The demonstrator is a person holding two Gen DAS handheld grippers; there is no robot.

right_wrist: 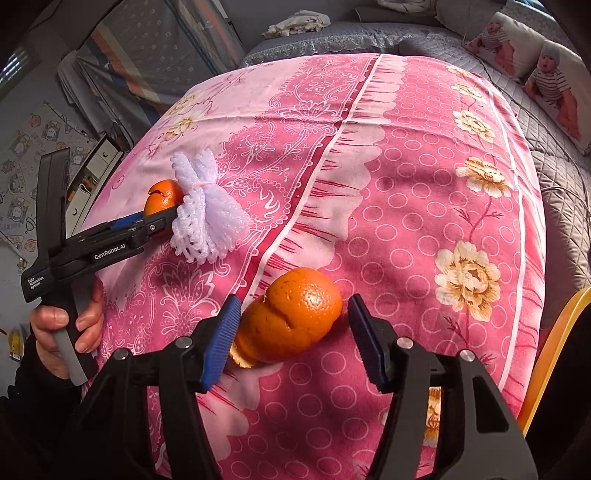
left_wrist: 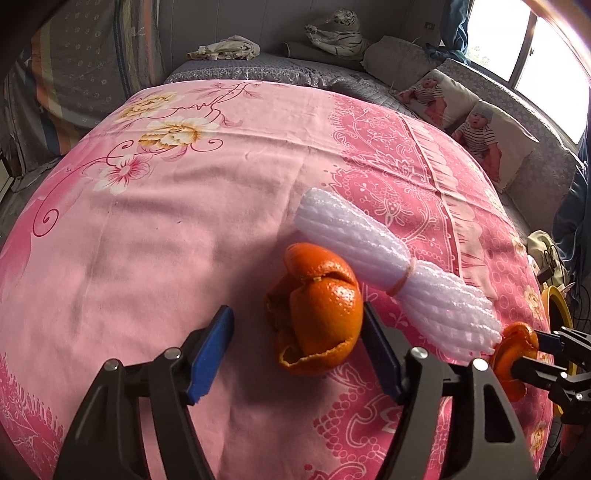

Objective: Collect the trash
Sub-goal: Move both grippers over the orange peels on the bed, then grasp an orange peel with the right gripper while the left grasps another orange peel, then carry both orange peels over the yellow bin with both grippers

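Pink bedspread (left_wrist: 184, 240) — orange peels (left_wrist: 317, 314), grippers astride

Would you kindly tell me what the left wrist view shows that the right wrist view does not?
Only the left wrist view shows the window and the plush tiger. Only the right wrist view shows the hand holding the left gripper. Both show the two orange peels, the white foam net and the pink sheet.

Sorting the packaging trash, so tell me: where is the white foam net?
The white foam net lies on the pink bedsheet between the two orange peels, right of the left gripper's peel.
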